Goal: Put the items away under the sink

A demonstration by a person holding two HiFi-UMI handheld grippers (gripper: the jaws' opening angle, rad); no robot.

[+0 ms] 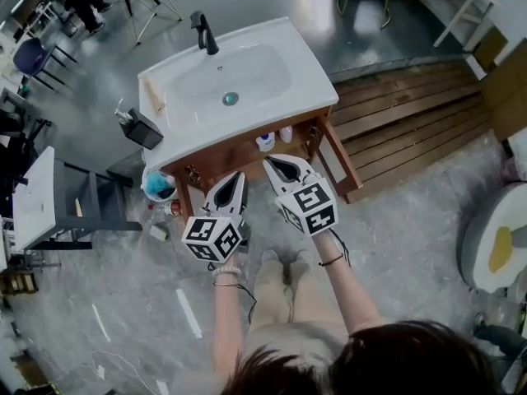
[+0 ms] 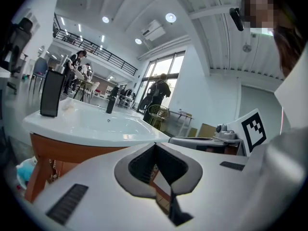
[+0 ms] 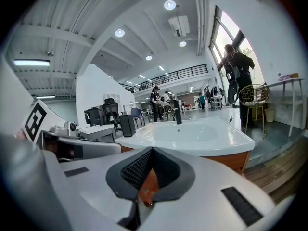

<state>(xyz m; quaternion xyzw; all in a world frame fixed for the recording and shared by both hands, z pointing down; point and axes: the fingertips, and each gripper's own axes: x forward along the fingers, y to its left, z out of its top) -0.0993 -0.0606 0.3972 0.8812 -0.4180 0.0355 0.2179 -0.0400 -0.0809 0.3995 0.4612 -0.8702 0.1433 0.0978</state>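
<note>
Both grippers are empty. The left gripper (image 1: pixel 235 181) has its jaws brought together at the tips, and its own view shows nothing between the dark pads (image 2: pixel 139 165), only a glimpse of brown wood beyond them. The right gripper (image 1: pixel 273 164) is likewise fully closed with nothing in its grasp, its pads (image 3: pixel 137 170) meeting at the tip in front of the wooden front of the cabinet. The two are held side by side, close but apart, just in front of the vanity and pointing at it, touching nothing. The white sink (image 1: pixel 305 52) sits on a brown wooden stand (image 1: pixel 333 151), with a black faucet (image 1: pixel 203 33) at its far rim and a black box (image 1: pixel 142 128) at its left corner. In the open space under the sink stand a white bottle with a blue cap (image 1: pixel 265 142) and, just to its right, a small pale bottle (image 1: pixel 286 134). On the floor left of the stand lies a blue bundle (image 1: pixel 158 186), with a small red and white item (image 1: pixel 173 207) and a small pale block (image 1: pixel 158 231) near it. A wooden platform (image 1: pixel 403 109) lies to the right of the stand. Nothing stands between the grippers and the opening under the sink. People stand and sit well beyond the sink in both gripper views.
</note>
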